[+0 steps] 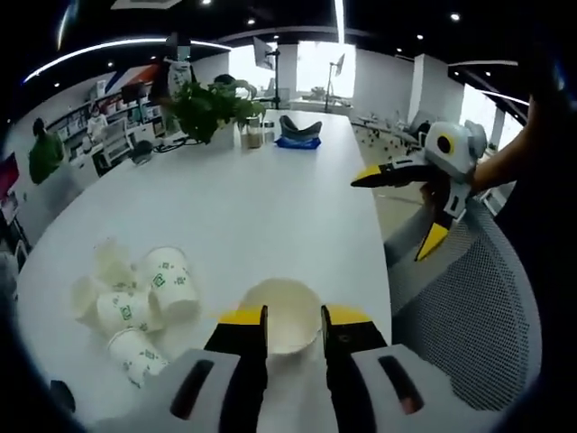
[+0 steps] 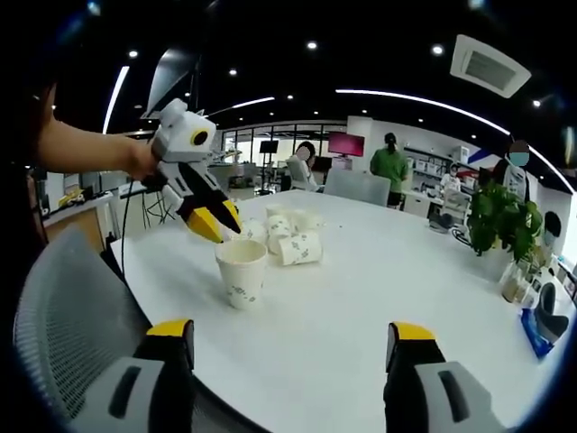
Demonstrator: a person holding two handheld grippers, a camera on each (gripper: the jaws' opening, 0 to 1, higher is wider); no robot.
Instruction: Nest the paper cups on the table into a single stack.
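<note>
Now the left gripper (image 2: 209,219) pinches the rim of an upright paper cup (image 2: 241,271), light and easily crushed, so take the rim gently, just in front of the pile of tipped cups (image 2: 287,236), while the right gripper (image 2: 293,347) gapes empty.

white cups (image 1: 135,307), green print

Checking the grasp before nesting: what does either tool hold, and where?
The left tool pinches the upright white paper cup by its rim; the right tool is open, empty.
</note>
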